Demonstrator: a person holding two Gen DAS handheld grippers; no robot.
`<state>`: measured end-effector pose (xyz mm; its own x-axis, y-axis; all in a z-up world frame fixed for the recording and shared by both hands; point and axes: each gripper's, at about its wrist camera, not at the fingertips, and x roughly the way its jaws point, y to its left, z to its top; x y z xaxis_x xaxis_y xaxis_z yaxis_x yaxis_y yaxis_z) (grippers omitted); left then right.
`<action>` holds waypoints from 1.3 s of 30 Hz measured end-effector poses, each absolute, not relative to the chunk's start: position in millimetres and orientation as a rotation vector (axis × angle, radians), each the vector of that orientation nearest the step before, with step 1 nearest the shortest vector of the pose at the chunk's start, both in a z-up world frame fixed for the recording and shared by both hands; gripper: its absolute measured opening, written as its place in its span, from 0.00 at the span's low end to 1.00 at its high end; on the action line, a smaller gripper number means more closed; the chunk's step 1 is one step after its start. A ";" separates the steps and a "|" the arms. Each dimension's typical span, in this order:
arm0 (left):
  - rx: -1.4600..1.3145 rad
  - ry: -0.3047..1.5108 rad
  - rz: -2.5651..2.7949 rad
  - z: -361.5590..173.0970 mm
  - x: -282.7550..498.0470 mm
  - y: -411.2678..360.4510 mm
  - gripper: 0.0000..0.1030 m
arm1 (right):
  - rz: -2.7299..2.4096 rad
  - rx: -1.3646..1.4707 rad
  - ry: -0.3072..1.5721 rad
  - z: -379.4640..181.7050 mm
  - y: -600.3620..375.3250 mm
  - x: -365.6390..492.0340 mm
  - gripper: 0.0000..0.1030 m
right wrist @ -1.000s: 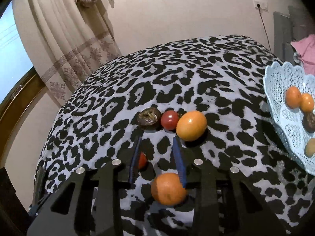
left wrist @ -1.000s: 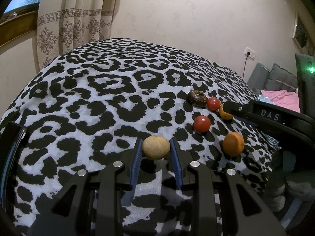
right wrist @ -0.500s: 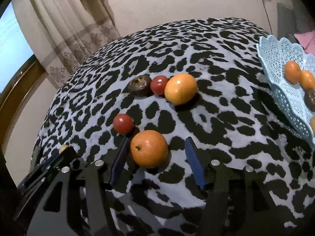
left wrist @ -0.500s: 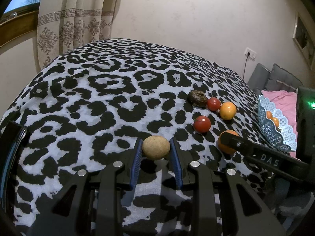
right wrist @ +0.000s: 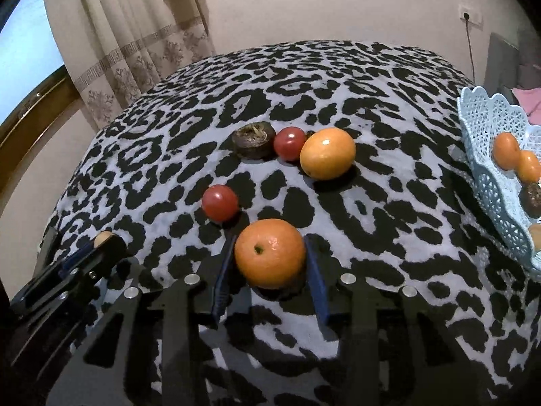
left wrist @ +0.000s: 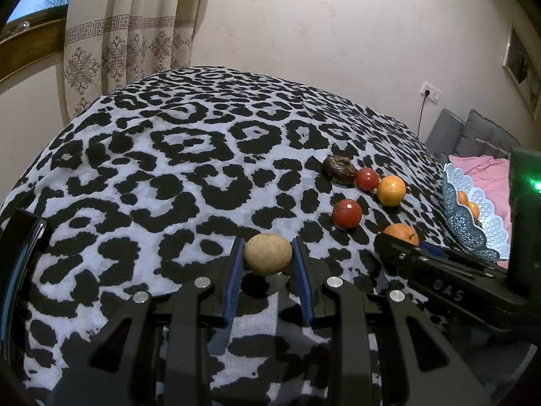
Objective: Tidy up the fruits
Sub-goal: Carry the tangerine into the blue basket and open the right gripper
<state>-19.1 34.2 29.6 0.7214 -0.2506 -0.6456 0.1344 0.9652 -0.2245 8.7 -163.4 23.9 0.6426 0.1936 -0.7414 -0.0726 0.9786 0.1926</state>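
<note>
Stretching wide under everything is the leopard-print surface (left wrist: 162, 169), which is lying bare across its whole far and left side, up to the rounded edge in front of the curtain (left wrist: 128, 40). The fruit is sitting crowded toward the right, where the pale blue lattice basket (right wrist: 487, 169) is standing at the surface's right edge, holding two small oranges and a dark fruit.

The right gripper (right wrist: 270, 260) is sitting with its blue pads against both sides of an orange (right wrist: 269, 253), a bright, round fruit with a dimpled skin and a small stem scar facing up, resting on the surface. Beyond it a second orange (right wrist: 327, 153), a tomato (right wrist: 289, 143) and a wrinkled dark fruit (right wrist: 253, 139) are touching in a row, and another tomato (right wrist: 219, 202) is lying apart, nearer the gripper.

The left gripper (left wrist: 267, 257) is clamping a small, matte tan fruit (left wrist: 267, 253) between its pads, just above the surface.
</note>
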 end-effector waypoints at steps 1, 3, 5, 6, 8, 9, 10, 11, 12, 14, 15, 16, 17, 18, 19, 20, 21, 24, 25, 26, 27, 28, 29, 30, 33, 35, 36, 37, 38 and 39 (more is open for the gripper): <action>-0.166 0.736 -0.214 29.5 -19.2 33.8 0.28 | 0.151 0.152 0.847 28.0 -165.7 5.7 0.39; -0.165 0.735 -0.215 29.7 -19.3 33.9 0.28 | 0.148 0.157 0.825 34.9 -169.0 2.2 0.39; -0.165 0.735 -0.215 29.5 -19.4 33.6 0.28 | 0.141 0.165 0.805 41.6 -174.1 -1.2 0.39; -0.165 0.735 -0.215 29.6 -19.4 33.7 0.28 | 0.136 0.174 0.792 46.2 -178.6 -3.6 0.39; -0.166 0.735 -0.215 29.6 -19.4 33.7 0.28 | 0.123 0.186 0.772 52.7 -186.2 -7.6 0.39; -0.166 0.735 -0.215 29.7 -19.4 33.9 0.28 | 0.112 0.195 0.759 57.0 -192.4 -10.6 0.39; -0.165 0.735 -0.215 29.6 -19.5 33.6 0.28 | 0.104 0.201 0.748 60.0 -197.7 -13.1 0.39; -0.165 0.734 -0.216 29.8 -19.6 33.8 0.28 | 0.094 0.207 0.737 63.2 -203.5 -15.8 0.39; -0.165 0.734 -0.215 29.7 -19.6 33.7 0.28 | 0.083 0.213 0.727 66.0 -209.0 -18.1 0.39; -0.165 0.734 -0.215 29.7 -19.4 33.4 0.28 | 0.056 0.225 0.705 72.3 -223.8 -24.3 0.39; -0.165 0.734 -0.215 29.7 -19.4 33.5 0.28 | 0.045 0.229 0.698 74.1 -229.0 -26.2 0.39; -0.165 0.734 -0.214 29.6 -19.4 33.6 0.28 | 0.028 0.236 0.690 76.1 -237.0 -29.0 0.39; -0.165 0.734 -0.215 29.5 -19.5 33.7 0.28 | 0.013 0.244 0.683 78.0 -244.3 -31.7 0.39; -0.164 0.734 -0.216 29.5 -19.5 33.9 0.28 | -0.009 0.256 0.673 80.1 -254.3 -35.0 0.39; -0.165 0.734 -0.216 29.5 -19.6 34.1 0.28 | -0.027 0.266 0.665 81.5 -262.8 -37.7 0.39; -0.164 0.733 -0.216 29.9 -19.6 33.6 0.28 | -0.042 0.273 0.659 82.2 -269.9 -40.3 0.39; -0.163 0.732 -0.217 30.4 -19.4 33.0 0.28 | -0.065 0.286 0.651 83.4 -281.0 -43.9 0.39; -0.161 0.730 -0.220 31.9 -19.8 31.3 0.28 | -0.121 0.306 0.640 83.8 -306.8 -51.7 0.39; -0.161 0.729 -0.220 32.1 -20.2 31.3 0.28 | -0.138 0.310 0.638 83.6 -313.9 -53.3 0.39; -0.161 0.729 -0.221 32.3 -20.1 31.2 0.28 | -0.160 0.315 0.637 83.1 -321.7 -55.5 0.39; -0.161 0.729 -0.221 32.6 -19.9 30.9 0.28 | -0.176 0.318 0.636 81.7 -326.6 -57.1 0.39; -0.160 0.729 -0.221 32.3 -20.2 31.1 0.28 | -0.192 0.322 0.637 80.3 -333.0 -58.3 0.39; -0.160 0.729 -0.223 32.4 -20.1 30.9 0.28 | -0.207 0.328 0.639 78.6 -338.6 -60.1 0.39; -0.159 0.729 -0.224 32.9 -19.7 30.5 0.28 | -0.224 0.335 0.641 76.6 -345.2 -61.0 0.39; -0.159 0.731 -0.231 33.1 -20.5 30.4 0.28 | -0.264 0.348 0.645 71.1 -359.8 -62.9 0.39; -0.158 0.731 -0.234 33.8 -21.5 30.0 0.28 | -0.285 0.350 0.644 68.2 -365.9 -64.0 0.39; -0.157 0.730 -0.236 34.3 -22.0 29.9 0.28 | -0.300 0.349 0.639 67.3 -369.5 -65.2 0.39; -0.157 0.730 -0.237 34.7 -22.2 29.7 0.28 | -0.309 0.346 0.635 66.8 -371.3 -65.5 0.40; -0.156 0.730 -0.237 34.4 -23.1 29.7 0.28 | -0.319 0.341 0.633 66.4 -372.9 -65.4 0.40; -0.156 0.731 -0.238 34.8 -23.0 29.3 0.28 | -0.329 0.336 0.630 66.1 -374.2 -65.1 0.40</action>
<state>-23.0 29.3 34.8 0.7193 -0.2682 -0.6408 0.1596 0.9616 -0.2233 -65.1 -374.2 66.1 0.7601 -0.1960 -0.6196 0.3970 0.8949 0.2039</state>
